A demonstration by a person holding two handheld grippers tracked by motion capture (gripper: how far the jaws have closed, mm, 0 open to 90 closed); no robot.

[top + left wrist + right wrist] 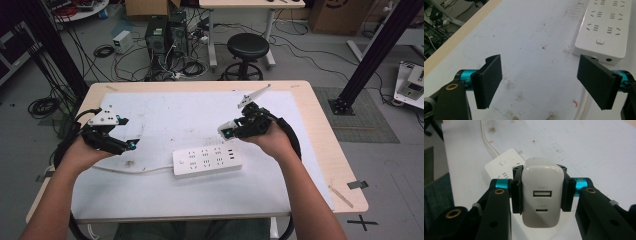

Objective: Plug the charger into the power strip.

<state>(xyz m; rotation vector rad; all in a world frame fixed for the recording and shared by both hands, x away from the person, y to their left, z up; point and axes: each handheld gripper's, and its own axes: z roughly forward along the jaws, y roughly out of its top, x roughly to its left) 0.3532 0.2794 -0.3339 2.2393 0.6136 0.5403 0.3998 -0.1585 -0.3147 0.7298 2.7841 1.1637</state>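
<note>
Clamped tight in the right gripper [541,195] is a white USB charger [542,195], ports facing the camera, held above the white power strip [207,161] on the table [320,140]. Left gripper [544,82], jaws spread wide and empty, hovers just beside the strip's cable end.

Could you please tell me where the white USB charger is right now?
The white USB charger is clamped in the right tongs, held just above the right end of the power strip near the table's middle.
</note>
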